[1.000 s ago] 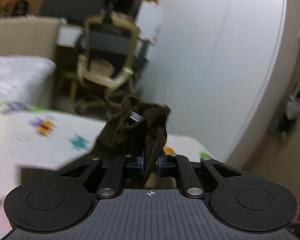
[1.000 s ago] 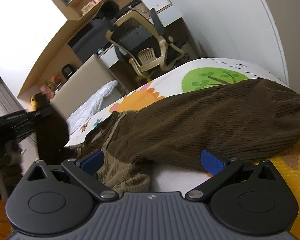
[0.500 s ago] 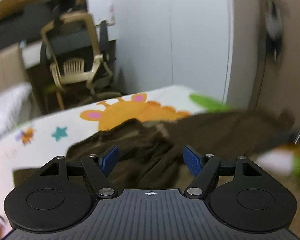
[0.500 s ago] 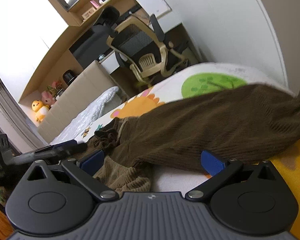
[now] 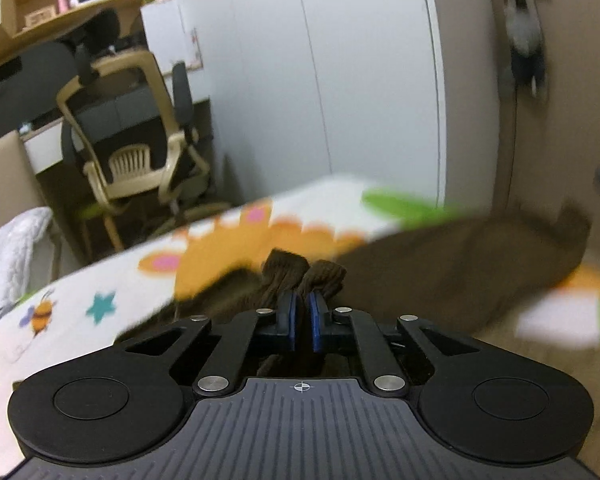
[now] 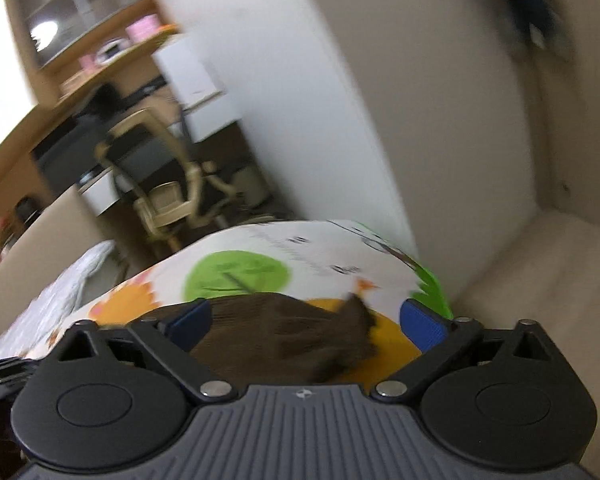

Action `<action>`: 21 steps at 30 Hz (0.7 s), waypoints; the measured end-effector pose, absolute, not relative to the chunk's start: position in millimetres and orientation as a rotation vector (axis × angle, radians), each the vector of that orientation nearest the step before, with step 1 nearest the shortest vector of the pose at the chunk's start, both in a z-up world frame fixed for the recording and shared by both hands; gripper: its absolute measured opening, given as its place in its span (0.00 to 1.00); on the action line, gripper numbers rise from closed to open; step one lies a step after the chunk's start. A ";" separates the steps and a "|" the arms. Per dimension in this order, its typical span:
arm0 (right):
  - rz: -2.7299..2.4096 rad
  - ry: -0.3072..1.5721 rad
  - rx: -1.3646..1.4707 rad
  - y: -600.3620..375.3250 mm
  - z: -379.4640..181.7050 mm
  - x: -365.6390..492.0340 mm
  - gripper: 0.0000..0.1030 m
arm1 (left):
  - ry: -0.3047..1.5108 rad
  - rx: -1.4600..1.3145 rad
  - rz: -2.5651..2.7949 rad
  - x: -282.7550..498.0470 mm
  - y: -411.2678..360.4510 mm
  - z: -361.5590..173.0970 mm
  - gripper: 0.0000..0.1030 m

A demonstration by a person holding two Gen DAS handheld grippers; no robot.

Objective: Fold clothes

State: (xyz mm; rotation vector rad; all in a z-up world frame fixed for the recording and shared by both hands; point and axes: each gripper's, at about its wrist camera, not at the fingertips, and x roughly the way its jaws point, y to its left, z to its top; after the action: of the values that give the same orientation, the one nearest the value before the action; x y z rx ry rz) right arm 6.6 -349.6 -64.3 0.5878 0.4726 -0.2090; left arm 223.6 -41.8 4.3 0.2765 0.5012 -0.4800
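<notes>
Soft, dim indoor light; heavy motion blur, worst in the right wrist view; fisheye bending at edges

Bed [image 5: 100, 304]: spans the middle band of the left wrist view, from lower left to right edge.
Garment [image 5: 460, 276]: lies on the bed, centre to right of the left wrist view; in the right wrist view it sits at lower centre.
Left gripper [image 5: 303, 312]: bottom centre, jaws closed on a bunched fold of the garment, which sticks up just beyond them.
Right gripper [image 6: 304, 320]: bottom centre of its view, jaws closing, the garment's end between them, not touching either pad.
Chair [image 5: 140, 148]: behind the bed, left of centre.
Shelf [image 5: 80, 4]: upper left, above the chair.
Wardrobe doors [image 5: 320, 80]: behind the bed, upper centre.
</notes>
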 end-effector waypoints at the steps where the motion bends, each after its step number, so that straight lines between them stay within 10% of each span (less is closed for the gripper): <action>1: -0.215 0.482 0.622 -354.5 -71.4 6.7 0.92 | 0.492 0.250 -0.494 225.7 -45.1 10.3 0.08; 9: -0.190 0.617 0.732 -350.9 -110.9 45.5 0.88 | 0.618 0.193 -0.582 222.6 -63.6 -23.3 0.24; 12: -0.158 0.659 0.780 -354.6 -119.7 62.7 0.75 | 0.600 0.109 -0.585 209.1 -44.4 -6.0 0.59; 17: -0.124 0.650 0.693 -343.9 -103.9 84.4 0.33 | 0.525 0.017 -0.543 177.7 1.3 22.7 0.81; 21: -0.083 0.551 0.535 -313.7 -52.2 91.6 0.19 | 0.513 -0.003 -0.418 165.4 48.7 25.3 0.88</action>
State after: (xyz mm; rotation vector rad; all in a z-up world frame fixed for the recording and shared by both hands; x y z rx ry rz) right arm 91.6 -313.7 -52.2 0.5350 0.5512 -0.0830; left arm 165.4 48.7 25.3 -0.0034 0.5134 -0.4177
